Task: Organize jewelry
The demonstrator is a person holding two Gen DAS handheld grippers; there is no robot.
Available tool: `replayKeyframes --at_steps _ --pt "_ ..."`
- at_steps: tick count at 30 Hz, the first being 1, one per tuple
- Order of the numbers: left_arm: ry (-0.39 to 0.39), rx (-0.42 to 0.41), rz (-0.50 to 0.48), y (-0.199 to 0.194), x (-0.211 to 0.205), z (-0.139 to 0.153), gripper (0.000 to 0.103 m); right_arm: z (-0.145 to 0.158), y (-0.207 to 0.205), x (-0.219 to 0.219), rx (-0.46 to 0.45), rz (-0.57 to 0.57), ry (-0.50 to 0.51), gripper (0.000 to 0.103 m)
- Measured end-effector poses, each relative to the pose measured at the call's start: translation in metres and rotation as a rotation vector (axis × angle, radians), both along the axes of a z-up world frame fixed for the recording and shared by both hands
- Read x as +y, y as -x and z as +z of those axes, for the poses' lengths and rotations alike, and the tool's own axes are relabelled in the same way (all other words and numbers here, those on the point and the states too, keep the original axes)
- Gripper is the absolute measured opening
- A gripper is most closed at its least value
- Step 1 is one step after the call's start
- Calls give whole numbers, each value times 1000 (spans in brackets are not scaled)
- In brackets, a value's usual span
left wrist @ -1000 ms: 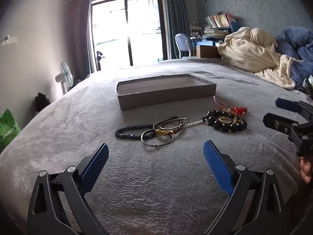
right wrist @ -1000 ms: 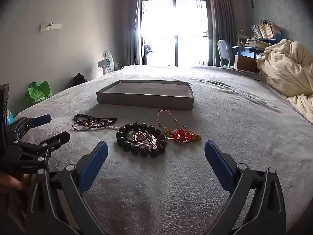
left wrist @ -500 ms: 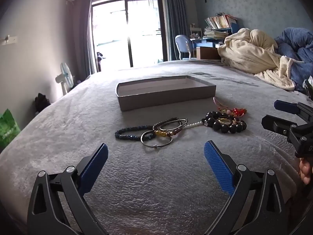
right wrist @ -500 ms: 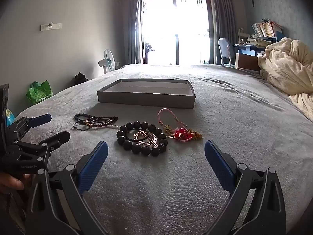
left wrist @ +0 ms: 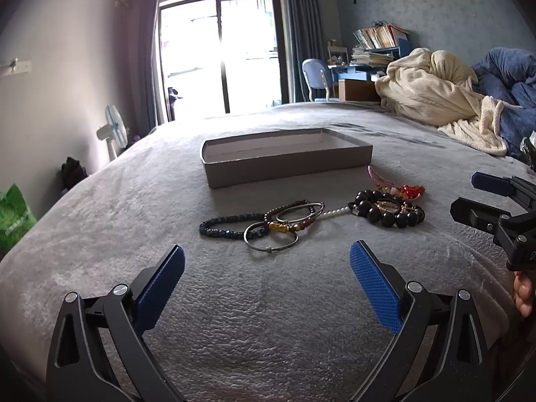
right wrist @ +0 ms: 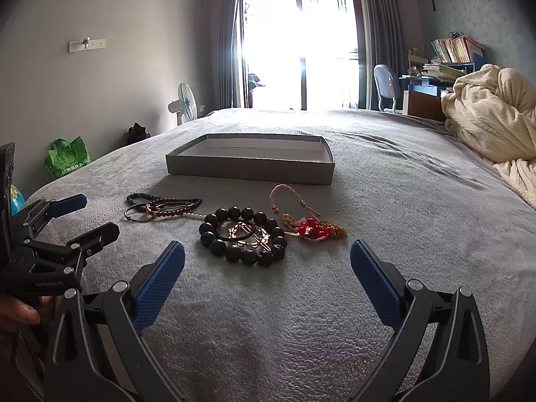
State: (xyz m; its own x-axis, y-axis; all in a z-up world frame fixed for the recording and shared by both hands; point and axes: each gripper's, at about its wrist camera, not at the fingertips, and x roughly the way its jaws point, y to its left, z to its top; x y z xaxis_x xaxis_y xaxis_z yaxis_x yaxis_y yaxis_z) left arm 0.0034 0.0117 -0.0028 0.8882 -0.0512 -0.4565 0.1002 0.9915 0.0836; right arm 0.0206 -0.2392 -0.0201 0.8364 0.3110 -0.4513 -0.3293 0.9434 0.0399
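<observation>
Tray (left wrist: 284, 164) of grey card on the grey bed cover (left wrist: 268, 318), shallow, white inside, nothing seen lying in it from either view. Jewelry all outside the tray, on the cover just in front of it: blue bead bracelet (left wrist: 221, 226) at the left, touching thin metal bangles (left wrist: 271, 239) and a brown bead bracelet (left wrist: 294, 216) tangled together; short white pearl strand (left wrist: 335, 212) running to the big black bead bracelet (right wrist: 241, 234), with a gold hair clip (right wrist: 248, 232) lying inside its ring; pink cord with red and gold charm (right wrist: 308, 226) just beside it at the right.

Left gripper (left wrist: 266, 283) low over the cover, near the bangles, blue pads (left wrist: 160, 288) spread wide, pinching nothing. Right gripper (right wrist: 268, 278) also low, pointed at the black beads, pads (right wrist: 375, 281) wide apart, holding nothing. Both side by side, level, short of the jewelry, not touching it. Cream blanket (left wrist: 432, 90) heaped far at the right
</observation>
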Motion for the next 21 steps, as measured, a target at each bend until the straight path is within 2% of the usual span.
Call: replayKeyframes --at_steps 21 --pt "0 17 3 -4 1 -6 98 -2 0 0 8 0 3 98"
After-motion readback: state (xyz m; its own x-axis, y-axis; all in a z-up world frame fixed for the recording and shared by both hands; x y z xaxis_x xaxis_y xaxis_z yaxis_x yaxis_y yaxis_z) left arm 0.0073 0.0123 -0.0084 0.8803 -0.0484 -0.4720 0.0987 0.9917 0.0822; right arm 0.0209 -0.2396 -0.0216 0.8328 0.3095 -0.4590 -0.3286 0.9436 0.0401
